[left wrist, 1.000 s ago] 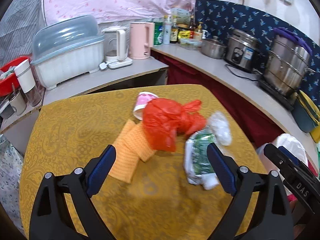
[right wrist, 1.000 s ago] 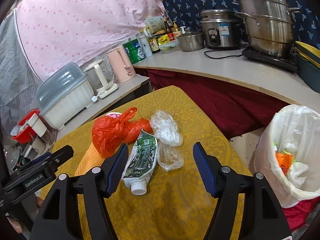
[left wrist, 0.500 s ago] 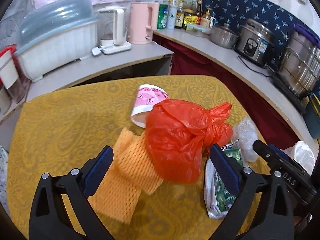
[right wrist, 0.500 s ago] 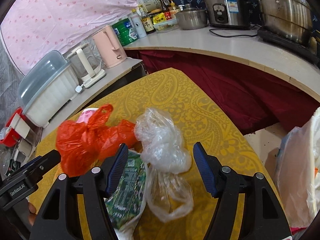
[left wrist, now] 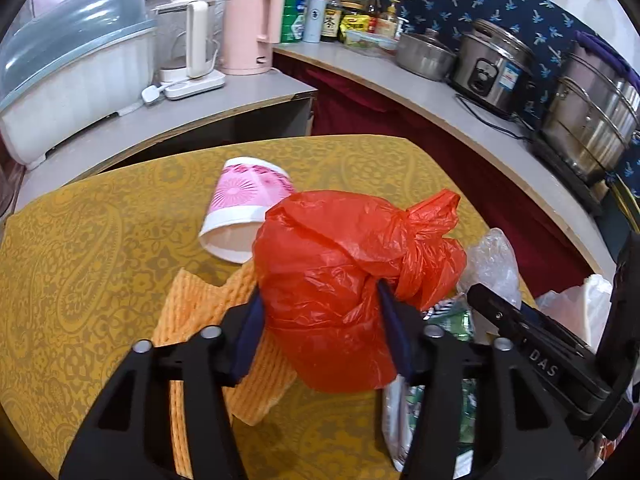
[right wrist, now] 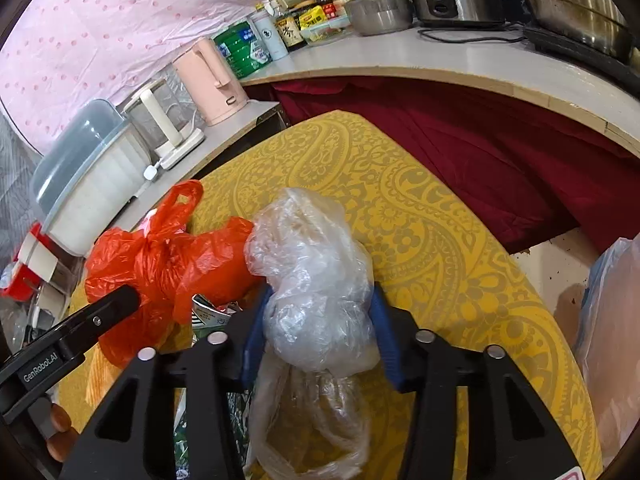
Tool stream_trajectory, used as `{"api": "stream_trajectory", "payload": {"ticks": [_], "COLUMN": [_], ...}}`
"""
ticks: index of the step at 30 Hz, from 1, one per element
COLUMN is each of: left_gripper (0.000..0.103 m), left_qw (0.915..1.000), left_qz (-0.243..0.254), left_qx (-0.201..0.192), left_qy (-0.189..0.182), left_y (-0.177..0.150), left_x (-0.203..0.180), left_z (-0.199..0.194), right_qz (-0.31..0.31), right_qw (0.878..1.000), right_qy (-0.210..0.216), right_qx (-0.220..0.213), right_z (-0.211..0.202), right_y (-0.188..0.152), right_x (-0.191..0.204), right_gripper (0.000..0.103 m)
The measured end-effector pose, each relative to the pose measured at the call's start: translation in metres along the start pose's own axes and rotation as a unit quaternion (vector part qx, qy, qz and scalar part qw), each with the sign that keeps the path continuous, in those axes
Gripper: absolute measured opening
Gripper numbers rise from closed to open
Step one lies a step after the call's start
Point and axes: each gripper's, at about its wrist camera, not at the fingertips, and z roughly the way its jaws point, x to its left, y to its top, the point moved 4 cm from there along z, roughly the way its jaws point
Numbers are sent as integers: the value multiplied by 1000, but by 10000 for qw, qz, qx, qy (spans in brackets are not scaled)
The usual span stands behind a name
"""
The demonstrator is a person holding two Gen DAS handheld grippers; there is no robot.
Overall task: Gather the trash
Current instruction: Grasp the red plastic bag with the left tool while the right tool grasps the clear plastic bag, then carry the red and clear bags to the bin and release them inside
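Trash lies clustered on a yellow paisley-patterned tablecloth [left wrist: 100, 248], and each wrist camera shows a part of it that the other hides. The left view alone shows a pink-and-white paper cup [left wrist: 244, 212] tipped on its side behind a knotted orange-red plastic bag [left wrist: 340, 280], and a sheet of orange foam netting [left wrist: 200, 320] spread flat under and to the left of that bag. The right view alone shows the full length of a crumpled clear plastic bag [right wrist: 316, 280], its loose tail trailing toward the camera, and at the right edge the pale liner of a bin [right wrist: 612, 320] standing beside the table.

The left gripper [left wrist: 320, 320] has just been closing, and its blue pads now press into both sides of the orange-red bag, denting the film. The right gripper [right wrist: 318, 324] has likewise been closing; its blue pads pinch the clear bag at its bulging middle. Both bags seem to rest on the cloth, though neither view shows their undersides. The two bags touch, the red one's knotted handles sticking up beside the clear one.

A green-and-white printed pouch [left wrist: 452, 320] lies between the two grippers, largely covered by them. The orange-red bag is glossy, creased and full; the clear one is cloudy, wrinkled, with something brownish inside. Behind the table, a grey counter [left wrist: 400, 80] holds a pink kettle [left wrist: 248, 32].
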Motion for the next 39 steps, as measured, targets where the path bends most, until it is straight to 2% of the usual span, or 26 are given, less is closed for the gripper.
{"api": "stream_trajectory", "payload": {"ticks": [5, 14, 21, 30, 39], "left_gripper": [37, 36, 36, 36, 36], "left_qw": [9997, 9970, 9936, 9892, 9843], "left_qz": [67, 131, 318, 616, 1037], "left_qx": [-220, -726, -1027, -1206, -1132], "left_qy": [-74, -227, -352, -557, -874], "left_y": [6, 21, 19, 9, -10], "left_x": [-8, -37, -72, -129, -196], "left_z": [-24, -93, -141, -178, -184], "right_qz": [94, 83, 148, 341, 714], "right_qw": [9997, 9963, 9917, 9840, 9761], "right_qy": [30, 120, 90, -96, -458], "right_qx": [-217, -848, -1275, -1745, -2003], "right_z": [-22, -100, -162, -236, -285], "right_y": [4, 20, 25, 21, 5], "right_x": [-1, 3, -12, -57, -119], "right_gripper": [38, 37, 37, 37, 37]}}
